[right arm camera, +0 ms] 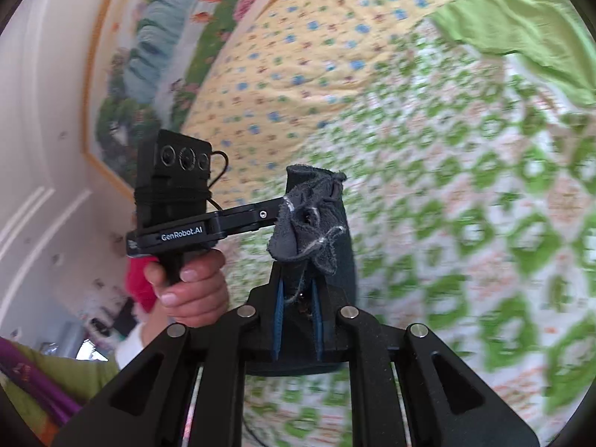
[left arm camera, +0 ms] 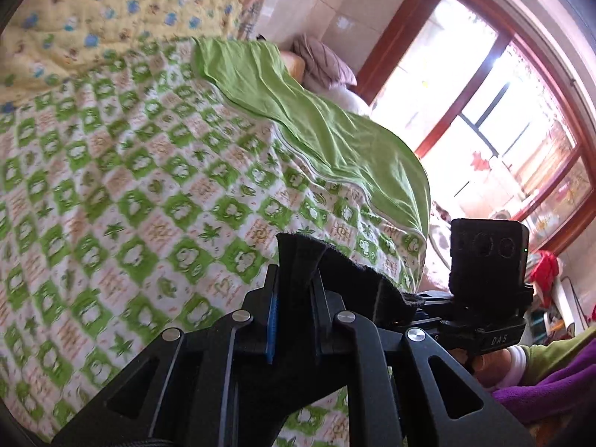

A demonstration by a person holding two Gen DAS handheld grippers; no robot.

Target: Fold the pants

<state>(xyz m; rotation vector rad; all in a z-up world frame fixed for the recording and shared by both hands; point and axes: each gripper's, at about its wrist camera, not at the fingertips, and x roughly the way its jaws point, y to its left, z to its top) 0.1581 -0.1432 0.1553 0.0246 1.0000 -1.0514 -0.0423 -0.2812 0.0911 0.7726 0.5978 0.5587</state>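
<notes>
The green pants [left arm camera: 298,111] lie stretched out along the far side of a bed covered by a green-and-white patterned blanket [left arm camera: 130,186]. In the right wrist view the pants [right arm camera: 521,26] show at the top right, far from the gripper. My left gripper [left arm camera: 298,257] is shut and empty, held above the blanket well short of the pants. My right gripper [right arm camera: 314,201] is also shut and empty above the blanket; its fingers are wrapped in dark cloth. The other gripper's body and camera [right arm camera: 175,186] show at the left, held by a hand.
A yellow floral quilt [left arm camera: 111,11] is bunched at the head of the bed. Pillows [left arm camera: 324,63] lie beyond the pants. A window with a red-brown frame [left arm camera: 484,111] is at the right. A framed picture [right arm camera: 149,56] hangs on the wall.
</notes>
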